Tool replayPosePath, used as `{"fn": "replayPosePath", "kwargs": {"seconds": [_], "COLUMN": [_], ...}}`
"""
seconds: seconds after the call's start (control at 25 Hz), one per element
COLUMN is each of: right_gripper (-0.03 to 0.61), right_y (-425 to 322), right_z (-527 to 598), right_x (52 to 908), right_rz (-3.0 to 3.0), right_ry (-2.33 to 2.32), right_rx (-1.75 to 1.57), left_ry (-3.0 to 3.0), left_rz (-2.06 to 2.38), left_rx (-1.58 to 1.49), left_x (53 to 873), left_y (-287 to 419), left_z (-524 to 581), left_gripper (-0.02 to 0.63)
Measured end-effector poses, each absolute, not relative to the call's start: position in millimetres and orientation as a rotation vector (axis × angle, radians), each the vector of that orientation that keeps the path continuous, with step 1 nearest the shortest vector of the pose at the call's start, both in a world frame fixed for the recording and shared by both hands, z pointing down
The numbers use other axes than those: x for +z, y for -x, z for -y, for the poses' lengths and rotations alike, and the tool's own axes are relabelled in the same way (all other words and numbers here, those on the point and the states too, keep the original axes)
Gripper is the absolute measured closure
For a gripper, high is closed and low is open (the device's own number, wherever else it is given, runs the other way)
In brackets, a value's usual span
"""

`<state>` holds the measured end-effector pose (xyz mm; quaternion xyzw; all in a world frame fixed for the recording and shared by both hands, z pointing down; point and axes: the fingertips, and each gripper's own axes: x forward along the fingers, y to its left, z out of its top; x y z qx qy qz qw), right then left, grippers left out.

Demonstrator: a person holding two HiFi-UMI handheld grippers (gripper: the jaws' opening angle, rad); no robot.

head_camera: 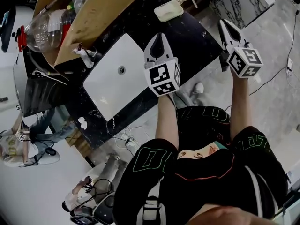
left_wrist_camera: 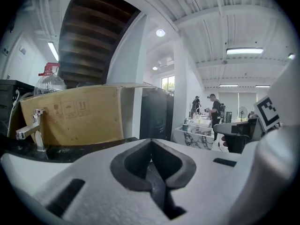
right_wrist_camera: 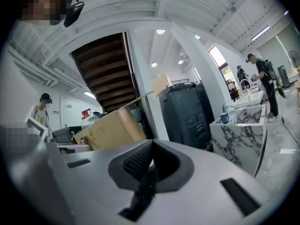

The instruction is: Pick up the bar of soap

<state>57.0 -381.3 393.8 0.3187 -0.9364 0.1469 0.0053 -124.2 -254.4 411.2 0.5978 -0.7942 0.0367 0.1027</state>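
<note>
Black, white-veined stone forms the table (head_camera: 187,36), the largest thing in the head view. It carries a white rectangular sink (head_camera: 112,83) with a small round drain showing in its floor. Beside the sink stands an open brown cardboard box (head_camera: 93,18), its flaps up; what it holds cannot be made out. A large clear plastic bottle (head_camera: 44,29) with a red cap rises just beside the box, on the side away from the person.

The left hand-held gripper (head_camera: 158,37) hangs over the table at the sink's near corner, jaws pressed together with nothing between them. The right hand-held gripper (head_camera: 225,23) is held off the table's edge, above the grey floor, its jaws likewise closed and empty.

The bar of soap (head_camera: 168,11) lies flat on the dark stone past the sink, near the table's far edge, ahead of the left hand-held gripper and well apart from both. It is a pale, greenish-white rounded rectangle with a lighter rim; whether a dish sits under it cannot be told. In the head view its long axis runs from lower left to upper right.

A small metal faucet (head_camera: 84,53) stands at the sink's rim next to the box.
</note>
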Motion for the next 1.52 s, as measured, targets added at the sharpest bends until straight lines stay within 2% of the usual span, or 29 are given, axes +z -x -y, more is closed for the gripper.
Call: {"fn": "replayPosePath", "kwargs": {"seconds": [0.44, 1.24, 1.4, 1.52], "right_gripper": [0.572, 0.571, 0.536, 0.463], "right_y": [-4.6, 130.8, 150.9, 162.4], "right_z": [395.3, 404.0, 397.2, 387.1], "right_x": [404.0, 431.1, 437.5, 447.4], "right_rz": [2.893, 2.697, 2.631, 2.561], "right_ry": [-0.825, -0.161, 0.004, 0.146], "right_rx": [0.311, -0.226, -0.32, -0.374], "left_ry": [-1.747, -1.631, -1.597, -1.561], "left_rz": [2.304, 2.305, 2.308, 2.311], "left_rx": [0.019, 0.0, -0.013, -0.03], "left_x": [432.2, 460.2, 466.6, 471.7], "left_y": [146.8, 203.8, 212.0, 219.6], "left_z": [285.4, 301.8, 303.0, 300.9], "left_gripper": [0.606, 0.606, 0.606, 0.606]}}
